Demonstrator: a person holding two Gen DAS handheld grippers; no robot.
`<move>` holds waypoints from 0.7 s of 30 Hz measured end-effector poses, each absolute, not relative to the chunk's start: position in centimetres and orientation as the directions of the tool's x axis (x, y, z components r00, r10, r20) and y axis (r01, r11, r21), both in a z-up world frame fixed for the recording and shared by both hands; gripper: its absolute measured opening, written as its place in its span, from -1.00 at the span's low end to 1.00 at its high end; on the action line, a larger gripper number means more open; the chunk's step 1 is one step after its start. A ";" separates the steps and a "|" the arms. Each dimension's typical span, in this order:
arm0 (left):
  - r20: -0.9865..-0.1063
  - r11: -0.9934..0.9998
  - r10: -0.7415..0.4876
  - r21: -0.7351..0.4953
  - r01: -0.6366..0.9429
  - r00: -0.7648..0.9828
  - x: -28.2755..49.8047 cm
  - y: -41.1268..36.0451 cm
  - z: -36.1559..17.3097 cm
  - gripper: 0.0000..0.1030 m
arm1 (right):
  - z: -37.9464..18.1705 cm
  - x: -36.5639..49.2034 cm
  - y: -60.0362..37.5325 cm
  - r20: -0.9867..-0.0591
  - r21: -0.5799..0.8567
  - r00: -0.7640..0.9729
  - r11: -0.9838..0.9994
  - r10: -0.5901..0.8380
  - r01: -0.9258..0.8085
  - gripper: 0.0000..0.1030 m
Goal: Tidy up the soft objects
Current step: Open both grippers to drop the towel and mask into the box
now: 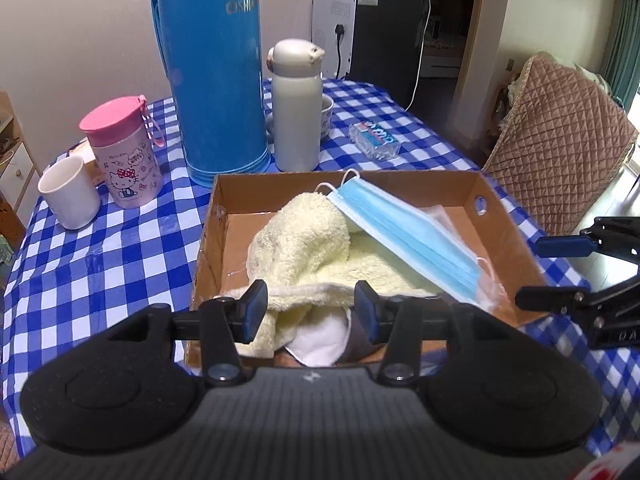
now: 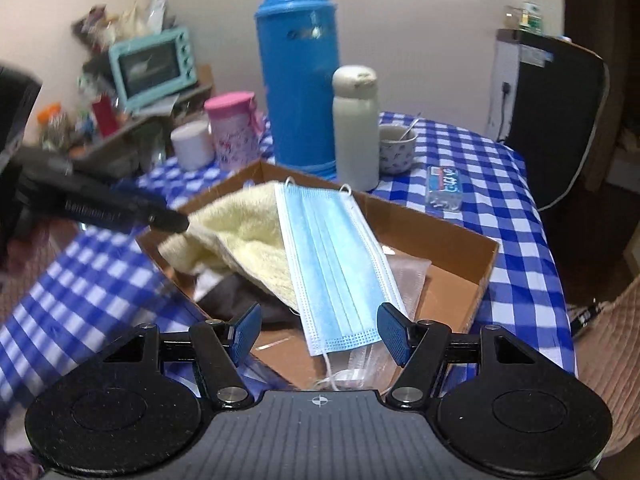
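On the checked tabletop sits a shallow cardboard box, holding the soft stuff. Left tool part open, nothing clamped; pale yellow towel lies just ahead and below it, its near fold showing in the gap between the pads but not pinched. Right tool wider open, also empty; blue face mask lies straight ahead of it, long axis running away from the tool toward the far box wall, near short edge showing between the open pads. Right tool is the one lined up on the mask, left is nearer the towel.

Mask drapes over the towel, tilted, upper end resting on the towel's hump, lower end down by a clear plastic wrapper on the box floor. Mask: thin pleated nonwoven, flat rectangle, white ear loops. Towel: thick fluffy terry, bunched and limp. A dark cloth lies under the towel, barely visible. Box is stiff brown card. Both items look already placed; next is probably a pull-back or tidy.
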State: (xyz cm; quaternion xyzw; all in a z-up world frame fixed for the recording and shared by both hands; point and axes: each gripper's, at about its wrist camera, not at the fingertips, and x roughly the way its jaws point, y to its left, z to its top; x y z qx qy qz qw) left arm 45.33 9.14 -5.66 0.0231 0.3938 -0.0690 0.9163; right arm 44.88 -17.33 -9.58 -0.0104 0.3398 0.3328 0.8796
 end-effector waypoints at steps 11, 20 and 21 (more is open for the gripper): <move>-0.694 0.993 -0.088 -0.006 0.117 0.714 38.6 9.1 -2.3 -0.12 | -6.2 40.5 -20.3 -0.533 0.326 0.596 0.796 0.601 -0.511 0.34; -0.685 0.996 -0.042 0.026 0.082 0.727 33.1 8.8 -0.1 -0.10 | -4.2 35.8 -21.3 -0.507 0.370 0.600 0.784 0.619 -0.498 0.62; -0.684 0.996 -0.041 0.027 0.081 0.729 32.5 8.7 0.1 -0.10 | -4.0 35.2 -21.4 -0.503 0.378 0.601 0.784 0.621 -0.493 0.63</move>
